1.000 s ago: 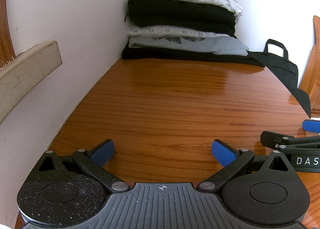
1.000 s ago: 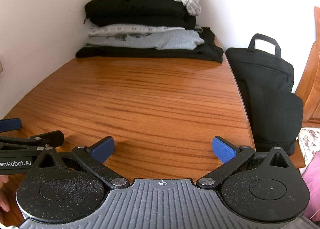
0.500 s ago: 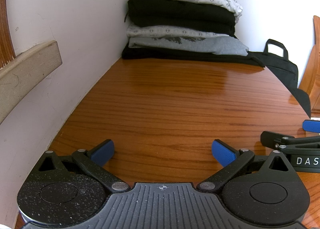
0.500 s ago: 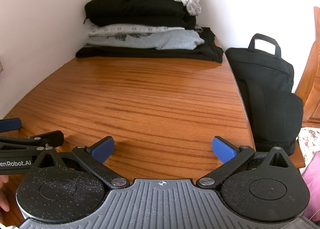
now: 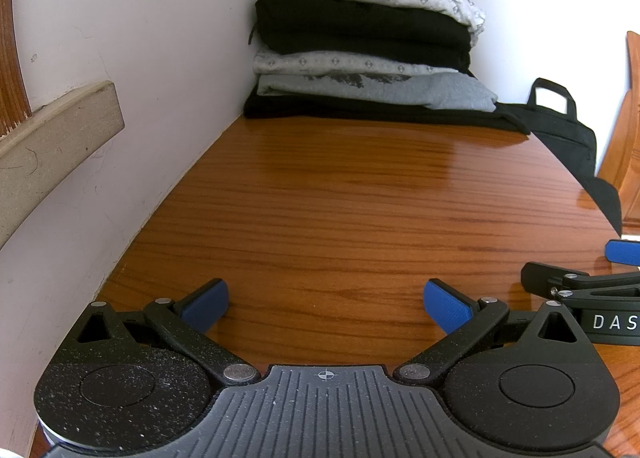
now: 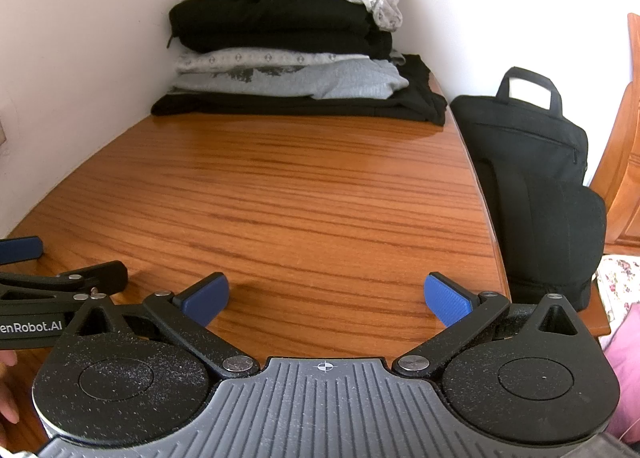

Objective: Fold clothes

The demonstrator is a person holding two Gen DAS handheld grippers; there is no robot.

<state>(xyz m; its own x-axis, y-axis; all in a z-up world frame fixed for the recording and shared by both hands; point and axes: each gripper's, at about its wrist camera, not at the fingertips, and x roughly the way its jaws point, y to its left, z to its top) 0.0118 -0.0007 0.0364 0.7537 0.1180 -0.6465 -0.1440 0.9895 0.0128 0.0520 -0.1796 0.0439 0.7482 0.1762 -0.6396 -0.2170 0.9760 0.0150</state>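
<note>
A stack of folded clothes [image 5: 368,49] [image 6: 288,45] sits in the far corner of the wooden table [image 5: 360,209] [image 6: 280,197]: patterned grey on top, then black, patterned grey, plain grey, and black at the bottom. My left gripper [image 5: 326,304] rests low over the near table edge, open, nothing between its blue pads. Beside it my right gripper [image 6: 326,300] is also open and empty. Each gripper shows at the edge of the other's view. No loose garment lies between the grippers and the stack.
White walls close the table's left side and far end. A black bag [image 6: 532,185] [image 5: 568,137] stands off the right edge. Wooden furniture [image 6: 624,161] is further right, with floral fabric [image 6: 620,286] below it. A beige rail [image 5: 52,149] runs along the left wall.
</note>
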